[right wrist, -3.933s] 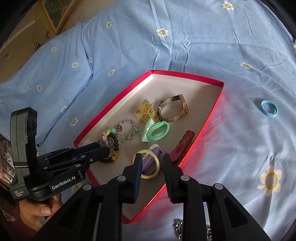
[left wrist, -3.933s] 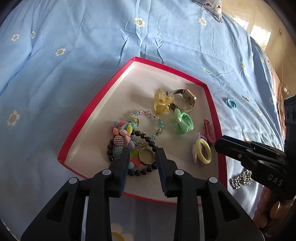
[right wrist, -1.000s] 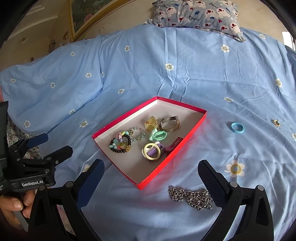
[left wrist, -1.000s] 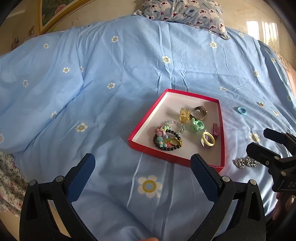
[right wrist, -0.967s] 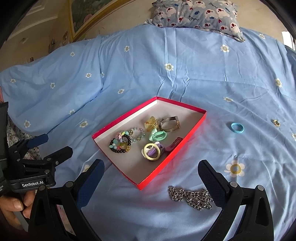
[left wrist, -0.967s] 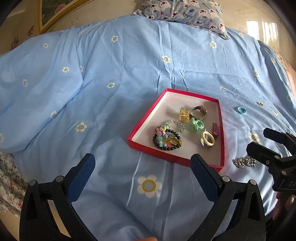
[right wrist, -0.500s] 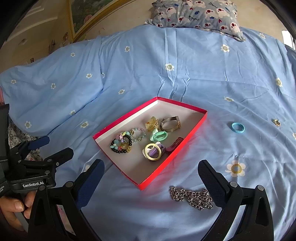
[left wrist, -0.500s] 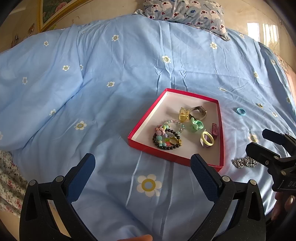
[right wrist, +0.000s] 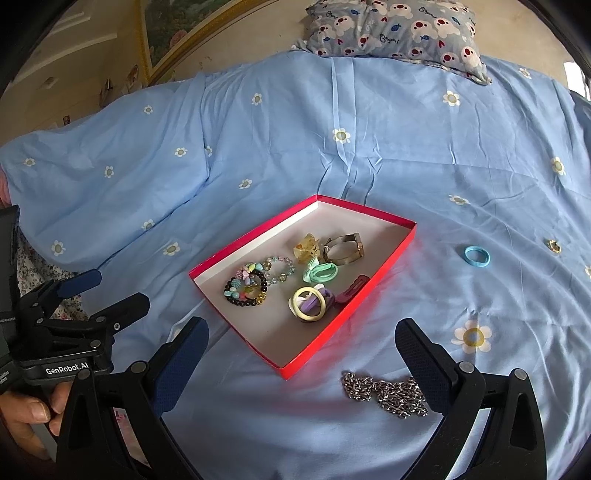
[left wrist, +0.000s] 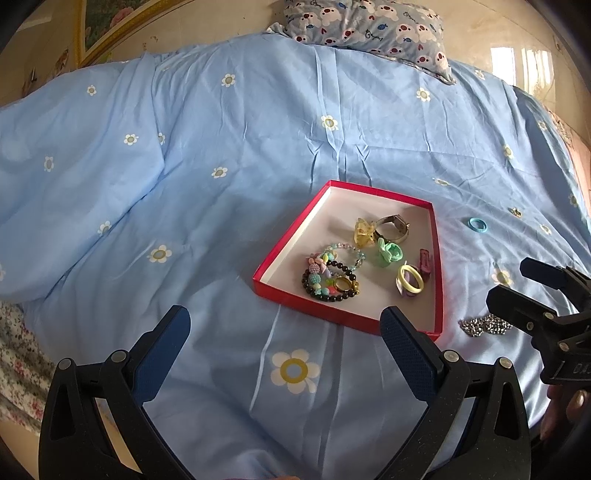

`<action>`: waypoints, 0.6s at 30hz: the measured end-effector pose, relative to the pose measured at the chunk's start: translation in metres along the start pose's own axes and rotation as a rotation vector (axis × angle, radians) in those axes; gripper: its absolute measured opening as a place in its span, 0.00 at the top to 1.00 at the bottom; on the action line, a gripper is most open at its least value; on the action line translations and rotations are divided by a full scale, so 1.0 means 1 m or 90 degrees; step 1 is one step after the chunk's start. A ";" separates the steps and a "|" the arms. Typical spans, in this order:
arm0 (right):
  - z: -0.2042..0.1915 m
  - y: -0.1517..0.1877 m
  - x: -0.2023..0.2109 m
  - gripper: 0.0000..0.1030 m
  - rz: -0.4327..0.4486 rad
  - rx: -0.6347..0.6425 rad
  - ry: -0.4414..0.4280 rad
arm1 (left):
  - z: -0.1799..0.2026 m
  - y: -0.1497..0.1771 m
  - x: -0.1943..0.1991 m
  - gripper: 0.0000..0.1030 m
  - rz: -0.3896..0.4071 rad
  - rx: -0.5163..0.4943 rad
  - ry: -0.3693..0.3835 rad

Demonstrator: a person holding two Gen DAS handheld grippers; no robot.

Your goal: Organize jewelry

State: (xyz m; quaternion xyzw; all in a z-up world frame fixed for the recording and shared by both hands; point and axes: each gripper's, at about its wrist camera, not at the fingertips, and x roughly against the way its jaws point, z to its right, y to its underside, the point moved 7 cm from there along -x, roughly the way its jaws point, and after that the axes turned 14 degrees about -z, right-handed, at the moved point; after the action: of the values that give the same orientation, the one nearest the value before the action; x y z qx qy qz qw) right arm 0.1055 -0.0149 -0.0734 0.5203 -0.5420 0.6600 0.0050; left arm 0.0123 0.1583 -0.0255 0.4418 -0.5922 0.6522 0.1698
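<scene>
A red tray [left wrist: 284, 243] [right wrist: 354, 314] lies on the blue bedspread. It holds bead bracelets [left wrist: 330, 278], a watch [left wrist: 393, 225], a yellow clip, a green hair tie, a yellow ring-shaped tie [right wrist: 308, 303] and a dark red clip. A silver chain [right wrist: 386, 393] [left wrist: 484, 325] lies on the cover near the tray's front corner. A blue hair tie [right wrist: 476, 255] [left wrist: 477, 224] and a small gold piece [right wrist: 554, 245] lie to the right. My left gripper [left wrist: 284, 341] [right wrist: 107, 293] is open and empty, short of the tray. My right gripper [right wrist: 303, 352] [left wrist: 517, 284] is open and empty, above the chain.
A patterned pillow [right wrist: 395, 29] lies at the head of the bed by the wall. A framed picture [right wrist: 162, 33] hangs at the back left. The bedspread [left wrist: 221, 155] is wrinkled and rises in a fold on the left.
Both grippers have opened wide and drawn back from the tray since the earliest frames. Over the last second the views hardly shift.
</scene>
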 end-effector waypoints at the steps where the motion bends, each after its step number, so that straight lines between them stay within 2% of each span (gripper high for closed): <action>1: 0.000 0.000 0.001 0.01 0.001 0.000 -0.001 | 0.000 0.000 0.000 0.00 0.000 0.001 0.001; 18: -0.004 -0.001 0.002 0.01 0.003 0.005 -0.006 | 0.003 -0.003 0.001 0.00 0.002 -0.001 0.008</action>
State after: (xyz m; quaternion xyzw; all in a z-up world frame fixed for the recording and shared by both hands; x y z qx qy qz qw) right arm 0.1023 -0.0123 -0.0706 0.5221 -0.5409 0.6594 -0.0012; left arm 0.0149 0.1558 -0.0232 0.4367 -0.5922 0.6548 0.1727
